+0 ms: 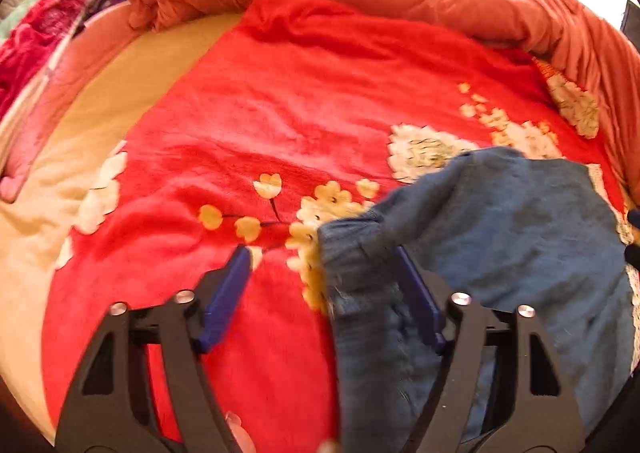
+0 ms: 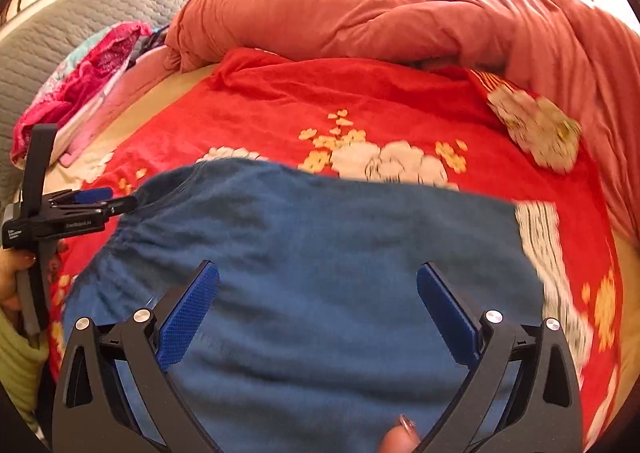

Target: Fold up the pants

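Blue denim pants (image 2: 320, 261) lie on a red flowered blanket (image 2: 360, 101). In the right wrist view my right gripper (image 2: 318, 293) is open, its blue pads spread wide just above the pants' middle. My left gripper (image 2: 120, 201) shows at the left edge of that view, by the gathered waistband corner. In the left wrist view my left gripper (image 1: 320, 277) is open; its right pad (image 1: 416, 293) lies over the pants (image 1: 500, 253) near the waistband edge, its left pad (image 1: 228, 293) over the blanket (image 1: 280, 113).
A bunched orange quilt (image 2: 400, 13) lines the back and right of the bed. A pink and red pile of clothes (image 2: 80, 85) sits at the back left by a grey quilted headboard (image 2: 80, 13). A cream sheet (image 1: 80, 133) shows left of the blanket.
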`<state>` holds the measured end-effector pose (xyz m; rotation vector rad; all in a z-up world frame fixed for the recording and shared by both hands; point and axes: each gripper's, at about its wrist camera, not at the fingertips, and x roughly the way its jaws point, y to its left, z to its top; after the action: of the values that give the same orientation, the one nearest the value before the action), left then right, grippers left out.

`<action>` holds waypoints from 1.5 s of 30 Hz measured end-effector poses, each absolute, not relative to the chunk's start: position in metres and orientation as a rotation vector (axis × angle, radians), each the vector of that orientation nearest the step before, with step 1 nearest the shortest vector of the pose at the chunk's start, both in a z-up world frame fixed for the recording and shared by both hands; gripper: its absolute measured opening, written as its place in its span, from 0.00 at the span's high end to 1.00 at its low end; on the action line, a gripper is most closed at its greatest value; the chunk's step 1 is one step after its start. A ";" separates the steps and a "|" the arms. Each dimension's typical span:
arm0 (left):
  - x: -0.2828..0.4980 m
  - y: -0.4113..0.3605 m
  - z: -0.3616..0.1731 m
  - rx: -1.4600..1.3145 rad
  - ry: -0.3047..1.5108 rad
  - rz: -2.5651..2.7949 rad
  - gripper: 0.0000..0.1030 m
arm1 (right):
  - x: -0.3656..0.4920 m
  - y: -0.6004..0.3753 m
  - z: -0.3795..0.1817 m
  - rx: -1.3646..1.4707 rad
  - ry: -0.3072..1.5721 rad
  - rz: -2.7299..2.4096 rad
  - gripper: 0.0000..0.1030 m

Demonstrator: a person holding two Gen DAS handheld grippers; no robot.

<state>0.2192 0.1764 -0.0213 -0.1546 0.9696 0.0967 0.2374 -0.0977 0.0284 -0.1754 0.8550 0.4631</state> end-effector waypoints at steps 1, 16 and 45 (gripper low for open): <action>0.224 0.178 -0.025 -0.169 0.979 0.071 0.38 | 0.244 -0.096 0.027 -0.181 0.858 0.465 0.04; 0.231 0.175 -0.030 -0.230 0.900 -0.032 0.71 | 0.340 -0.021 -0.014 -0.491 0.919 0.631 0.04; 0.164 0.166 0.024 -0.150 0.652 -0.057 0.72 | 0.251 -0.052 0.039 -0.323 0.718 0.786 0.96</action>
<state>0.1639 0.1658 0.0238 -0.1501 0.6523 -0.0575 0.2513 -0.0521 0.0391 -0.3232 0.7182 0.7862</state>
